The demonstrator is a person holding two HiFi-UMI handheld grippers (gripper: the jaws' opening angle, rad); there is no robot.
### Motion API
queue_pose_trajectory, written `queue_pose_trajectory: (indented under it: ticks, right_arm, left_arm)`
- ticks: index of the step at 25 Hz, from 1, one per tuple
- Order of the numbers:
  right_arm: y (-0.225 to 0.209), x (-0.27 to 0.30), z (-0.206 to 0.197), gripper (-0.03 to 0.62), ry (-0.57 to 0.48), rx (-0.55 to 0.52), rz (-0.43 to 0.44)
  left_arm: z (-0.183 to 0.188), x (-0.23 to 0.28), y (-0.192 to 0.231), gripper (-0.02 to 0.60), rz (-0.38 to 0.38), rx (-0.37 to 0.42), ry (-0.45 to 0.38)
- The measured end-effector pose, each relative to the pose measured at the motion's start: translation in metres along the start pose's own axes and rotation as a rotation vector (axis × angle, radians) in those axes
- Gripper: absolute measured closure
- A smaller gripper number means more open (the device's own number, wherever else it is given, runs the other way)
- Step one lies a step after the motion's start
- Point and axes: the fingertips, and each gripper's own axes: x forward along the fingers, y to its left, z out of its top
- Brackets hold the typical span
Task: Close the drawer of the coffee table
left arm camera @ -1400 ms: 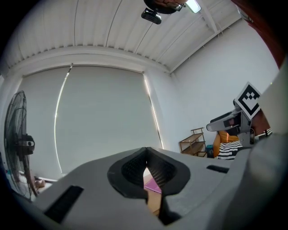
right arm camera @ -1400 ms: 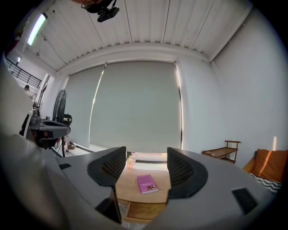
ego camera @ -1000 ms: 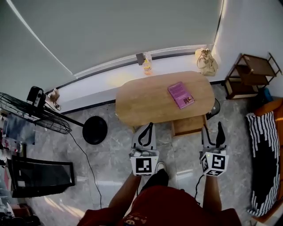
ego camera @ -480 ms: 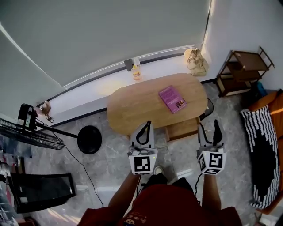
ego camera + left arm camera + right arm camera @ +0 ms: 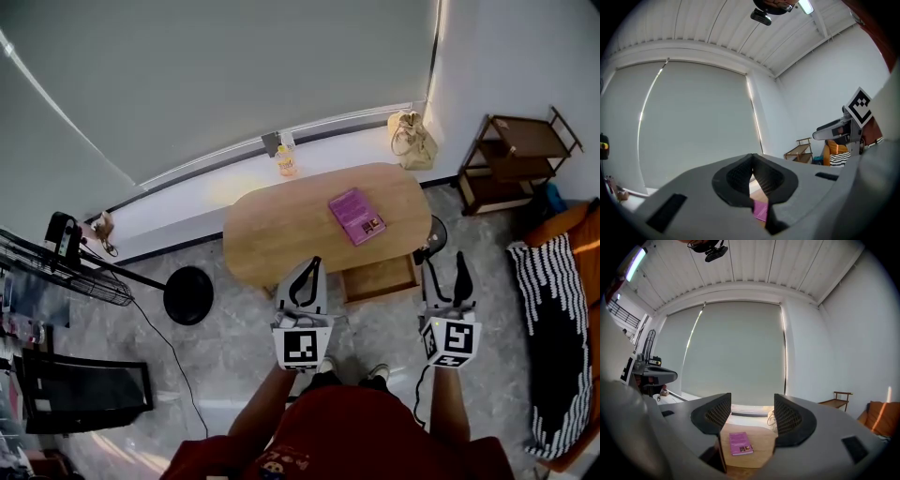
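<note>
The oval wooden coffee table (image 5: pixel 291 225) stands in front of me with a purple book (image 5: pixel 356 216) on top. Its drawer (image 5: pixel 380 278) sticks out open from the near side, on the right. My left gripper (image 5: pixel 310 266) hovers level by the table's near edge, left of the drawer, jaws shut with nothing between them. My right gripper (image 5: pixel 446 270) hangs to the right of the drawer, apart from it, jaws open and empty. In the right gripper view the book (image 5: pixel 740 443) and tabletop (image 5: pixel 759 441) lie between the open fingers (image 5: pixel 715 414). The left gripper view shows shut pads (image 5: pixel 740 176) above the book (image 5: pixel 760 211).
A fan (image 5: pixel 66 272) with a round black base (image 5: pixel 187 295) stands at the left, a dark screen (image 5: pixel 84 394) below it. A bag (image 5: pixel 410 139) and a bottle (image 5: pixel 286 161) sit on the window ledge. A wooden shelf (image 5: pixel 516 159) and striped blanket (image 5: pixel 553 328) are at the right.
Both grippers have moved forward toward the table, and the person has stepped closer. The open drawer now lies between the two grippers. Jaws unchanged.
</note>
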Motion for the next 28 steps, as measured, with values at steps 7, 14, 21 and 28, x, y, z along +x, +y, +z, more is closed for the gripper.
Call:
queue_pose_trajectory:
  ticks: [7, 14, 21, 28]
  right_arm:
    - [-0.03, -0.021, -0.007, 0.33, -0.001, 0.018, 0.016]
    - [-0.051, -0.026, -0.037, 0.33, 0.034, 0.054, 0.05]
    - [-0.046, -0.025, -0.119, 0.33, 0.137, 0.056, 0.141]
    - [-0.014, -0.025, -0.197, 0.329, 0.22, 0.067, 0.144]
  left_arm:
    - [0.021, 0.0, -0.037, 0.574, 0.008, 0.031, -0.037]
    - [0.006, 0.002, -0.067, 0.574, 0.018, -0.017, 0.008]
    - [-0.055, 0.005, -0.095, 0.574, 0.025, -0.033, 0.078]
    - [-0.13, -0.007, -0.093, 0.574, 0.004, -0.075, 0.109]
